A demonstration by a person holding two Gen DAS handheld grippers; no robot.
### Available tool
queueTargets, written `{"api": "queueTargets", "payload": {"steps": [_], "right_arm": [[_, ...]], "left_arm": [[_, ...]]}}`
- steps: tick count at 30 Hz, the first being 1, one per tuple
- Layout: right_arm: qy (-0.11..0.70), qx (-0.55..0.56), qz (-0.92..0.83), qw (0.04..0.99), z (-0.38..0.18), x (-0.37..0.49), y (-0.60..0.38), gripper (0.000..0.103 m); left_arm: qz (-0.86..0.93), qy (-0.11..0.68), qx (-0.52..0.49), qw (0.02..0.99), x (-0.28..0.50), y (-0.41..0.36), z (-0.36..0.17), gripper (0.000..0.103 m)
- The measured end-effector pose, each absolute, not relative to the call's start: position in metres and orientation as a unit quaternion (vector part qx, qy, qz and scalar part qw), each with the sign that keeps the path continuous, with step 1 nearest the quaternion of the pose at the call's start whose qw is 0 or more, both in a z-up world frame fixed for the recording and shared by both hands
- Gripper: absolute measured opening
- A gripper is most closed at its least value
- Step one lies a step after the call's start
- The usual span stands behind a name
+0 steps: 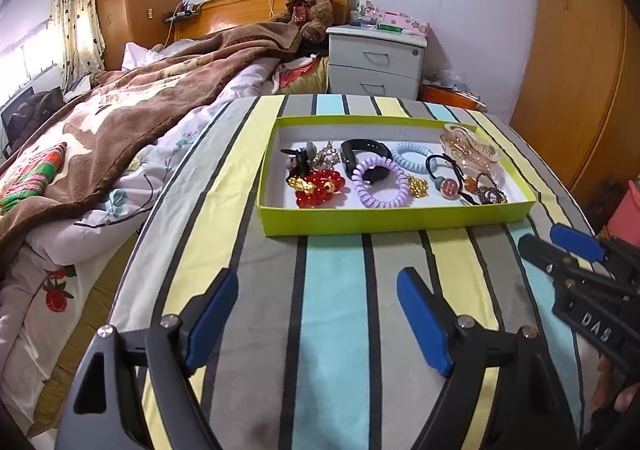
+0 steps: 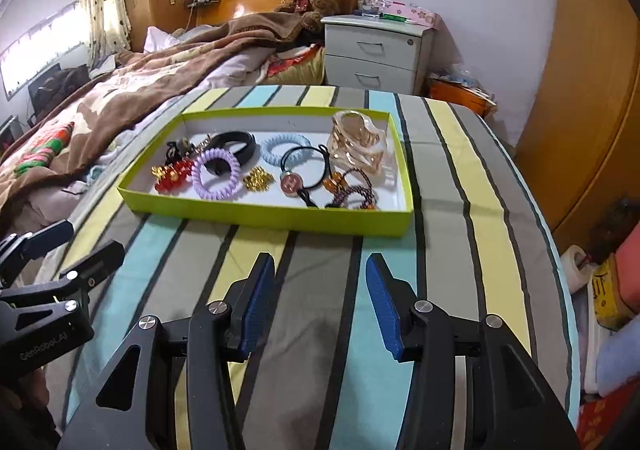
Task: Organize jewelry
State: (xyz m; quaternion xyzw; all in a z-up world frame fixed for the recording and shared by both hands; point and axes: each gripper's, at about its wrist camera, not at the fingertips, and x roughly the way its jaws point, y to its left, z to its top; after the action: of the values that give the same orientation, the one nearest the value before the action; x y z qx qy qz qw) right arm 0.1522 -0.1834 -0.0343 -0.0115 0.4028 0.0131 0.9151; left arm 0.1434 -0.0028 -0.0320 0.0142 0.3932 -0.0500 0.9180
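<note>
A lime-green shallow box (image 1: pixel 396 219) (image 2: pixel 272 216) sits on the striped table cloth. It holds a red bead bracelet (image 1: pixel 320 190) (image 2: pixel 176 175), a purple spiral hair tie (image 1: pixel 380 182) (image 2: pixel 217 173), a blue spiral hair tie (image 1: pixel 412 157) (image 2: pixel 285 148), a black watch band (image 1: pixel 366 154) (image 2: pixel 238 144), a black hair elastic with a pink charm (image 1: pixel 450 186) (image 2: pixel 290 182), gold beads (image 1: pixel 418 186) (image 2: pixel 258 179) and a clear hair claw (image 1: pixel 470 148) (image 2: pixel 358 142). My left gripper (image 1: pixel 318 314) is open and empty, in front of the box. My right gripper (image 2: pixel 320 298) is open and empty, also in front of it.
The striped cloth (image 1: pixel 340 290) covers a rounded table. A bed with a brown blanket (image 1: pixel 120 110) lies to the left. A grey nightstand (image 1: pixel 376 62) and a teddy bear (image 1: pixel 306 4) stand behind. Wooden wardrobes (image 1: pixel 580 70) line the right side.
</note>
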Motion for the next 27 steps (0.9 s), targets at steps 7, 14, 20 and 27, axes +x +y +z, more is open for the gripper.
{"api": "queueTargets", "payload": {"steps": [7, 14, 20, 27], "right_arm": [[0.409, -0.002, 0.012, 0.912, -0.04, 0.148, -0.183, 0.048], [0.411, 0.004, 0.011, 0.912, -0.042, 0.146, -0.184, 0.048], [0.412, 0.005, 0.011, 0.911, -0.043, 0.145, -0.183, 0.048], [0.411, 0.002, 0.014, 0.912, -0.042, 0.143, -0.18, 0.048]], "left_arm": [[-0.033, 0.406, 0.037, 0.912, 0.143, -0.014, -0.037, 0.084], [-0.024, 0.417, 0.048, 0.908, 0.143, -0.021, -0.04, 0.084], [-0.034, 0.417, 0.035, 0.907, 0.142, -0.021, -0.041, 0.084], [-0.035, 0.41, 0.029, 0.911, 0.14, -0.021, -0.037, 0.084]]}}
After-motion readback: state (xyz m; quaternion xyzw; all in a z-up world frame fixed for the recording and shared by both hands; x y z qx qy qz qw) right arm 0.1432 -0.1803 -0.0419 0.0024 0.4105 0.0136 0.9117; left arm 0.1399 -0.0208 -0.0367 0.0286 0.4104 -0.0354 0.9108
